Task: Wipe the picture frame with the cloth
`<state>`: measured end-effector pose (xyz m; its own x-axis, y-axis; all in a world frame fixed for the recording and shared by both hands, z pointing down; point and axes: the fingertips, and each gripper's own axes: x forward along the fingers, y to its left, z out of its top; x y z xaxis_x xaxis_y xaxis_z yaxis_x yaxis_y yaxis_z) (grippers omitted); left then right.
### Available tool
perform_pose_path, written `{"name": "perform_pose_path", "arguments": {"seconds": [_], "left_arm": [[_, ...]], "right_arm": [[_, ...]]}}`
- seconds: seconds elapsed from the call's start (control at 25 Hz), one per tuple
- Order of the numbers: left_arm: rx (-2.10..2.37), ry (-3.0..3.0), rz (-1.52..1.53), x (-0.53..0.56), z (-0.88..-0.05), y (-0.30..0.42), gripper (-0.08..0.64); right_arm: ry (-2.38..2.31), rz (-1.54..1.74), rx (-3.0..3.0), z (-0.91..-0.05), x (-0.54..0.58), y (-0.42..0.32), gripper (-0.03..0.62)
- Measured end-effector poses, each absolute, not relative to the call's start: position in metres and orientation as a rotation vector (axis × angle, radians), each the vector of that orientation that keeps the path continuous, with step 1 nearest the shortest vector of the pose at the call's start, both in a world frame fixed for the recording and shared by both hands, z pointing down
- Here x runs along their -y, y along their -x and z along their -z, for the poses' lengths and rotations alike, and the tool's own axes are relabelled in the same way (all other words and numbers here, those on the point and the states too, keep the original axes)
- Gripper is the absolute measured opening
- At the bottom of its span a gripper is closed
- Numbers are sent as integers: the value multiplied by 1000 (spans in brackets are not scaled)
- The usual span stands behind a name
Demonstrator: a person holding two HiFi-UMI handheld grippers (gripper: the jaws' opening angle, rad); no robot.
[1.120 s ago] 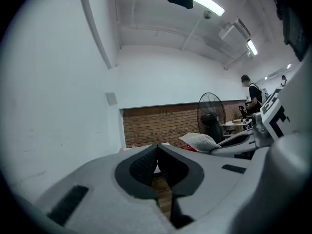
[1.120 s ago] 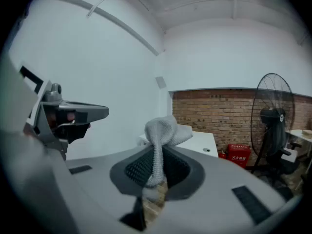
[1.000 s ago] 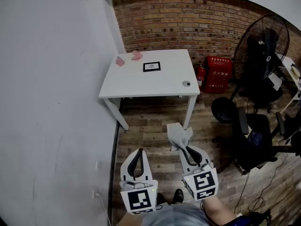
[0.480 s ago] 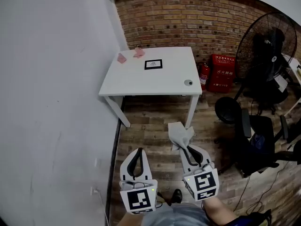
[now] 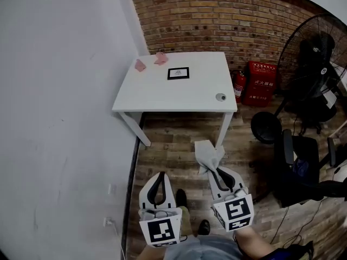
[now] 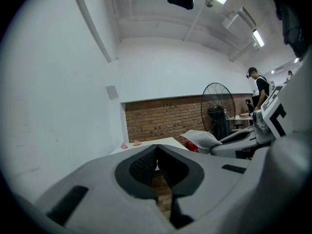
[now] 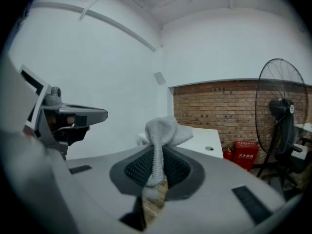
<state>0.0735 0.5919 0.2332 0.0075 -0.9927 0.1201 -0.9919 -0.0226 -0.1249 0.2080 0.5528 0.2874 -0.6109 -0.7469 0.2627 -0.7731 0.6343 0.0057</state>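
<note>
A small black picture frame lies flat on the white table near its far side, well ahead of both grippers. My right gripper is shut on a grey cloth, which sticks up and forward out of the jaws; in the right gripper view the cloth is pinched between the pads. My left gripper is shut with nothing in it, its pads meeting. Both are held low over the wooden floor, short of the table.
Two pink scraps and a small round object lie on the table. A white wall runs along the left, a brick wall behind. A red extinguisher box, a standing fan and an office chair stand to the right.
The table has come nearer in the head view and sits lower; both grippers have advanced toward it together. The cloth stays pinched in the right jaws.
</note>
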Motion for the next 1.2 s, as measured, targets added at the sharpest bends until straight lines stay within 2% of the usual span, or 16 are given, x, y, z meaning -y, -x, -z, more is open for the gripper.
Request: {"name": "perform_pose_path", "arguments": {"seconds": [0.4,0.68,1.2], "left_arm": [[-2178,2283,266,-478,-253,-10,9],[-2144,2302,265,-400,-251,43,9],[-2046,2342,222,-309,-231,79,9]], "right_arm": [[-1252,-220,2552,-319,-446,-149,48],[-1296,-196,2538,-310,-371,-100,48],[-1377,-154,2525,-285,-290,-62,48]]}}
